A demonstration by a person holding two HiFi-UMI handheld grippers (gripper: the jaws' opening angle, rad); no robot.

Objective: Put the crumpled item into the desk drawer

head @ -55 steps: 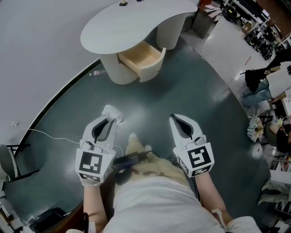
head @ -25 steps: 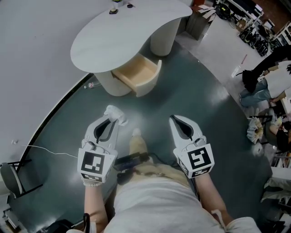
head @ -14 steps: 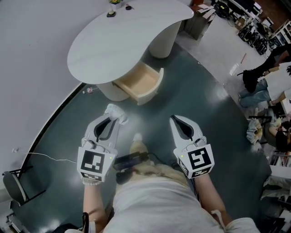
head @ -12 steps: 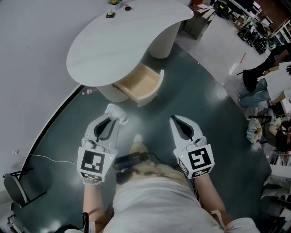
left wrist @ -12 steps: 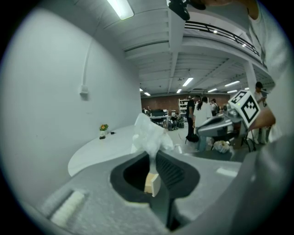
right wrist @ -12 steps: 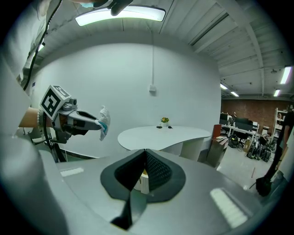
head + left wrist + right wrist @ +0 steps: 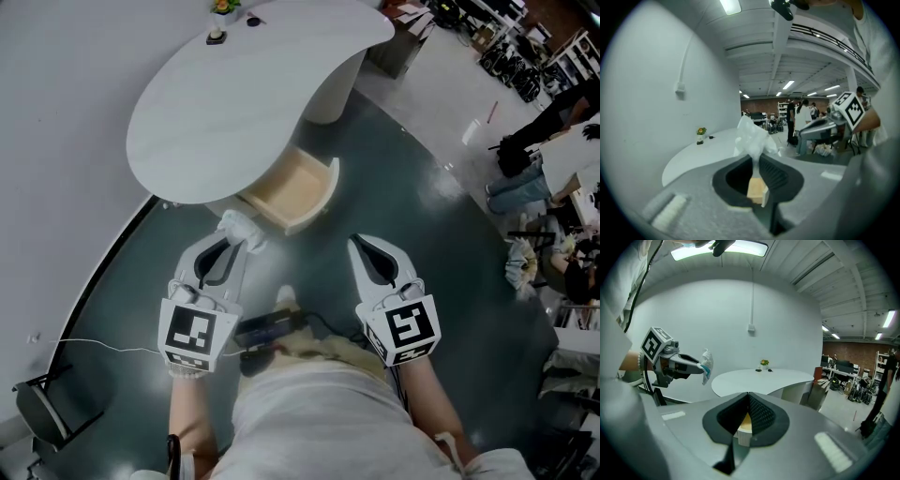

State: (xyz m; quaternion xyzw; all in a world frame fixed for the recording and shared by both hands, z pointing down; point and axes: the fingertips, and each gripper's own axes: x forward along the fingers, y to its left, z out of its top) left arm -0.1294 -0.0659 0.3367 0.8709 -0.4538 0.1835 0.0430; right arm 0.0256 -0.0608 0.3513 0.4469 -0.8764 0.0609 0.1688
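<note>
Right, my L claw [image 7: 228,246] pinches the wad [image 7: 238,226], open drawer [image 7: 295,192] just ahead-right under the desk's [image 7: 234,84] near edge; R claw [image 7: 359,246] closed, empty.

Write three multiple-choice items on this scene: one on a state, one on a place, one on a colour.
1. The drawer under the desk is:
A. open
B. shut
C. taken out

2. The crumpled item is:
A. in the drawer
B. at the tips of the left tool
C. on the desk

3. The inside of the drawer is:
A. blue
B. black
C. light wood

Answers:
1. A, the head view looks down into its bare box, which juts out from the desk base.
2. B, the left gripper view shows the jaws shut on its white bunched end, short of the drawer.
3. C, its floor and walls show pale tan, while the front is white like the desk.
</note>
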